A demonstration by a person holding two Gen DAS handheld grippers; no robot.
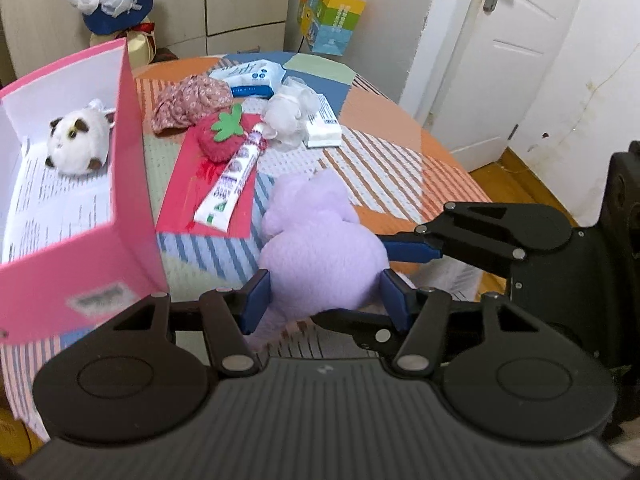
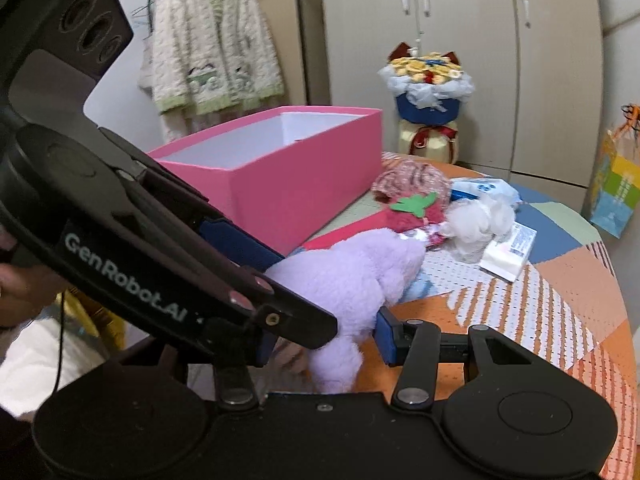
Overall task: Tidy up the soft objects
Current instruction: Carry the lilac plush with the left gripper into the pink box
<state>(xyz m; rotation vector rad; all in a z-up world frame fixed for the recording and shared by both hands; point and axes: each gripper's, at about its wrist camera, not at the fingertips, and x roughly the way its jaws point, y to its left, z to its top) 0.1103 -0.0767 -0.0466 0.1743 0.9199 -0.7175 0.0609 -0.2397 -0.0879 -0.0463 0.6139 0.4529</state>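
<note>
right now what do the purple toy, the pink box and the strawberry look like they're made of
Purple toy: soft plush, likely synthetic; its fuzzy pile dents between the left gripper fingers.
Pink box: looks like stiff matte card, with thin flat walls, sharp edges and a white inside.
Strawberry: red fuzzy fabric with a flat green leaf, probably felt.

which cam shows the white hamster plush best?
Left wrist. The white hamster plush lies in plain sight on the printed paper inside the pink box. In the right wrist view only the pink box's outer walls and white far inner wall show; the plush is hidden below the rim.
</note>
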